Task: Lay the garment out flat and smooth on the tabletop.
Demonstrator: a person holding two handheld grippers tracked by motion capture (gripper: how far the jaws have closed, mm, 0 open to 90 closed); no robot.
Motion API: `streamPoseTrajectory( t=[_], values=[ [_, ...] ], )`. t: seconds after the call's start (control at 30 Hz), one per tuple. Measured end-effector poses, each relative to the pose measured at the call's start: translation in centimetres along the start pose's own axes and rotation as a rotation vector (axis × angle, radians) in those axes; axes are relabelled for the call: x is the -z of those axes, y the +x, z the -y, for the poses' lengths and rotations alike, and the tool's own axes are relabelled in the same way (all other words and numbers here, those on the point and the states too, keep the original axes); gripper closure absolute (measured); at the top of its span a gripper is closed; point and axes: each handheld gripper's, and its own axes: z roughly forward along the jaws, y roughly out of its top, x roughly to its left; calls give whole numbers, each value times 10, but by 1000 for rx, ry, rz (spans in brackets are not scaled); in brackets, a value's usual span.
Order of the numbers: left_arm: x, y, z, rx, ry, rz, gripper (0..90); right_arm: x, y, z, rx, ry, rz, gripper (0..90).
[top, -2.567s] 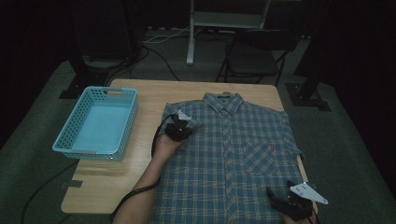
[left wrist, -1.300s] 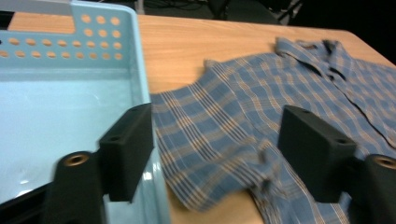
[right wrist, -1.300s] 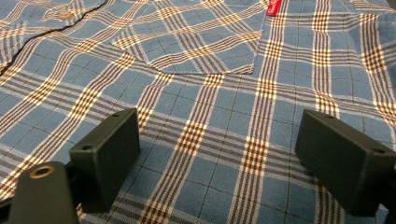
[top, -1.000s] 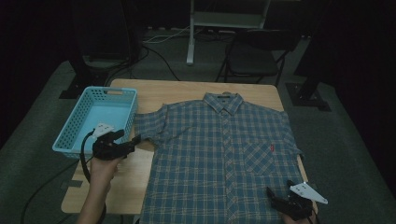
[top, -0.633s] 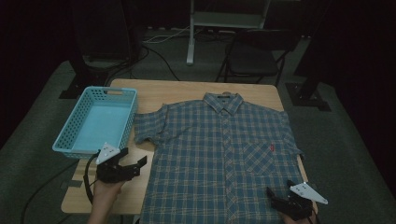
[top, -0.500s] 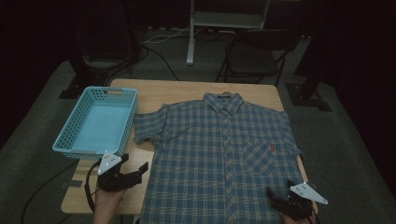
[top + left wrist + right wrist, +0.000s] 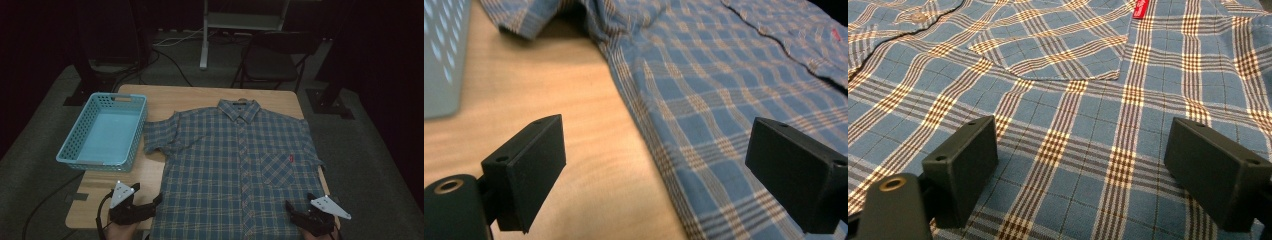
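Note:
A blue plaid short-sleeved shirt (image 7: 235, 165) lies flat and buttoned on the wooden table (image 7: 190, 97), collar at the far side. My left gripper (image 7: 152, 204) hovers low at the shirt's near left corner, pointing at its side edge. In the left gripper view, that gripper (image 7: 659, 150) is wide open after its jaws have just been opening. The shirt's edge (image 7: 649, 135) lies under the gap, unpinched. My right gripper (image 7: 296, 214) rests at the near right corner. The right gripper view shows it (image 7: 1080, 150) open over the cloth below the chest pocket (image 7: 1058, 55).
A light blue plastic basket (image 7: 97, 162) stands empty at the table's left, close to the left sleeve (image 7: 160, 135); its wall (image 7: 439, 60) shows in the left gripper view. Bare wood (image 7: 574, 125) lies between basket and shirt. A chair (image 7: 270, 60) and cables sit beyond the table.
My left gripper has come back from the sleeve beside the basket to the near table edge and sunk toward the shirt's lower left corner. The sleeve now lies spread out. The right gripper has not moved.

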Motion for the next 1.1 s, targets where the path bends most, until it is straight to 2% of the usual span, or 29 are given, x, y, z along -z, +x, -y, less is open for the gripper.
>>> streamPoseTrajectory(
  t=[0.13,0.17,0.2,0.27,0.33,0.47,0.5,0.63,0.73,0.8,0.93,1.1],
  values=[
    [6,-4,8,-11,-55,-17,99,0,0,0,1,-2,0,134],
    [8,-7,10,-15,-79,-38,100,0,0,0,1,-3,0,133],
    [8,-7,10,-15,-79,-38,100,0,0,0,1,-3,0,133],
    [13,-9,17,-39,-122,-85,100,0,0,0,0,-4,1,133],
    [15,-9,21,-41,-139,-97,100,0,0,1,0,-6,1,133],
    [15,-8,31,-24,-129,-110,100,0,0,1,0,-7,0,133],
    [13,-8,35,-18,-116,-126,100,0,0,1,0,-7,0,133],
    [12,-16,40,-63,-138,-170,100,0,0,1,0,-7,0,133],
    [11,-23,45,-115,-173,-236,100,0,0,1,0,-8,-1,133],
    [9,-26,46,-138,-174,-264,99,0,0,1,1,-9,-1,133],
    [7,-28,48,-156,-188,-304,100,0,0,1,1,-10,-2,133],
    [4,-30,49,-175,-200,-324,100,0,0,2,1,-14,-2,133]
  ],
)
